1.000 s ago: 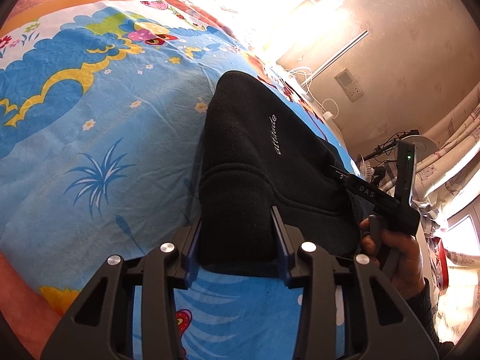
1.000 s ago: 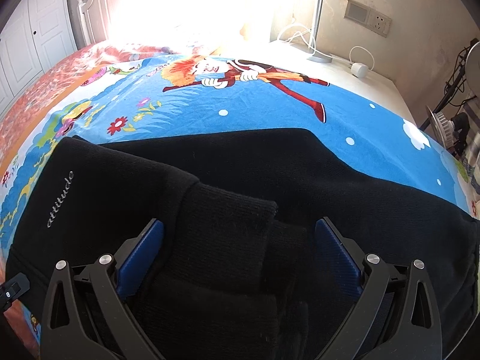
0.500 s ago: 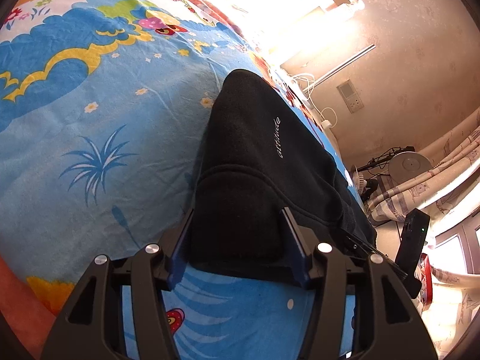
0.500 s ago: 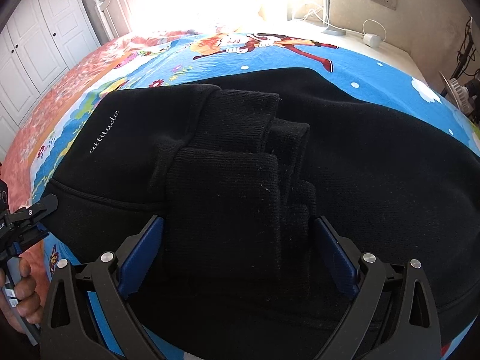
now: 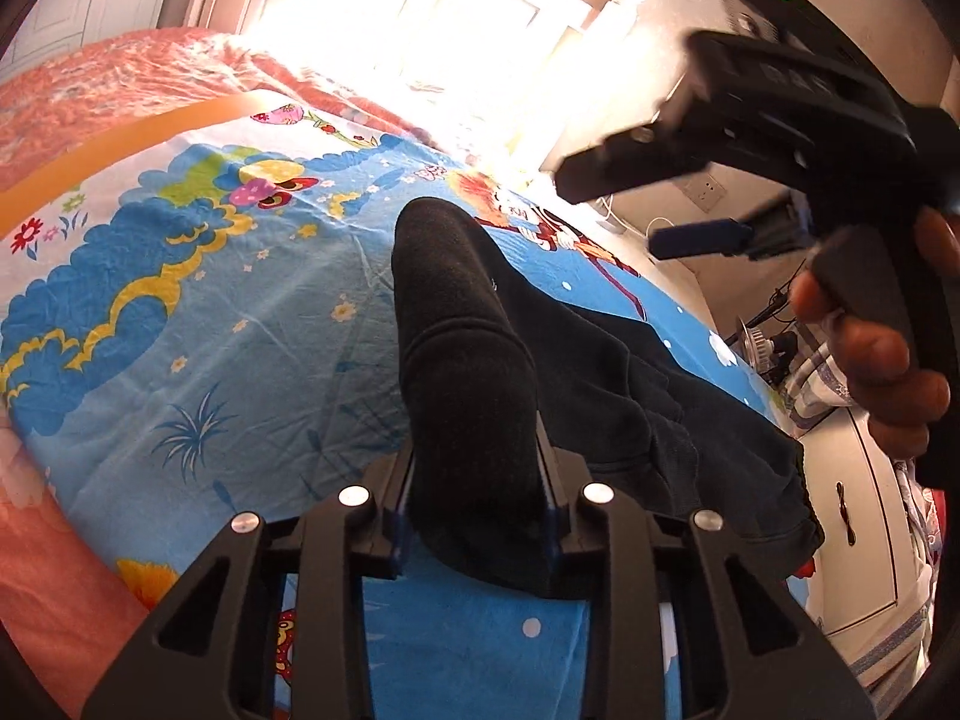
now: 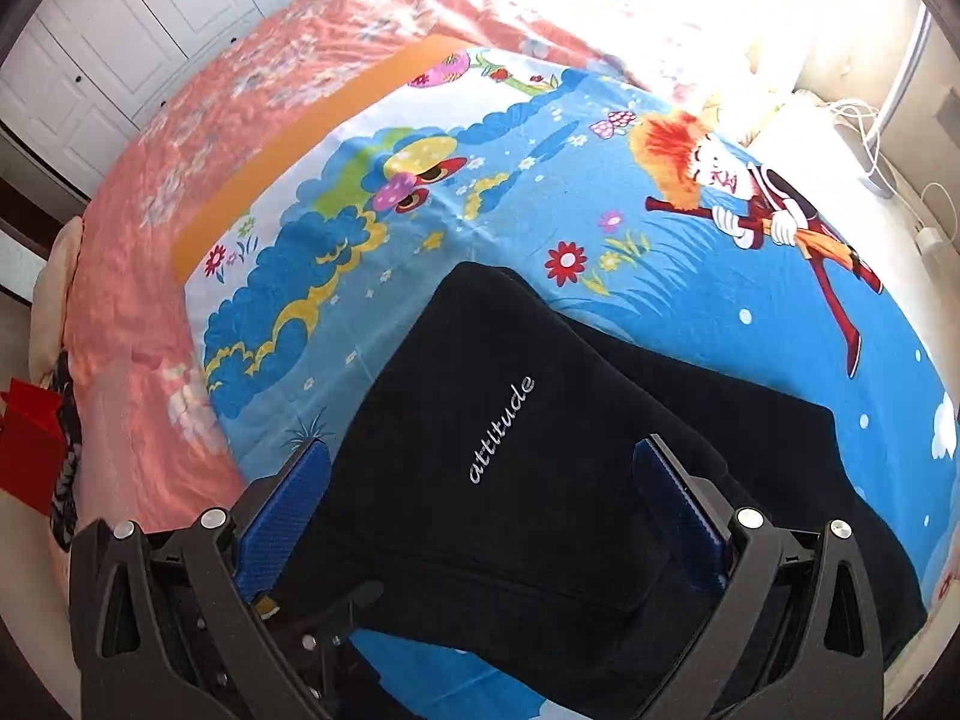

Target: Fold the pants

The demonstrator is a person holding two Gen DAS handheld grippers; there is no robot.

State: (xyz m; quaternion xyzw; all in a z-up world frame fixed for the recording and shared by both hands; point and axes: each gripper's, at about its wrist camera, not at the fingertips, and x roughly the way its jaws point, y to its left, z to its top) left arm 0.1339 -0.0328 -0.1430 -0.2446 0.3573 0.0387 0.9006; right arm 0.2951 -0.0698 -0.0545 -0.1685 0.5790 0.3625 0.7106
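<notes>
The black pants (image 5: 600, 360) lie folded on a cartoon-print bed sheet (image 5: 180, 300); white lettering "attitude" (image 6: 501, 429) shows on top in the right wrist view. My left gripper (image 5: 477, 498) is shut on a raised fold of the black pants near their front edge. My right gripper (image 6: 480, 498) is open above the pants (image 6: 510, 480), its blue pads (image 6: 678, 492) spread either side of the lettering, gripping nothing. The right gripper also shows raised in the air in the left wrist view (image 5: 750, 120), held by a hand (image 5: 870, 360).
The blue sheet lies over a pink bedspread (image 6: 180, 150). White wardrobes (image 6: 120, 30) stand at the far left. A wall with sockets and cables (image 6: 900, 150) is at the right. A red bag (image 6: 30, 444) sits on the floor by the bed.
My left gripper has closed on a fold of the pants and lifted it. My right gripper has pulled off the stacked folds, risen, and swung left over the lettering.
</notes>
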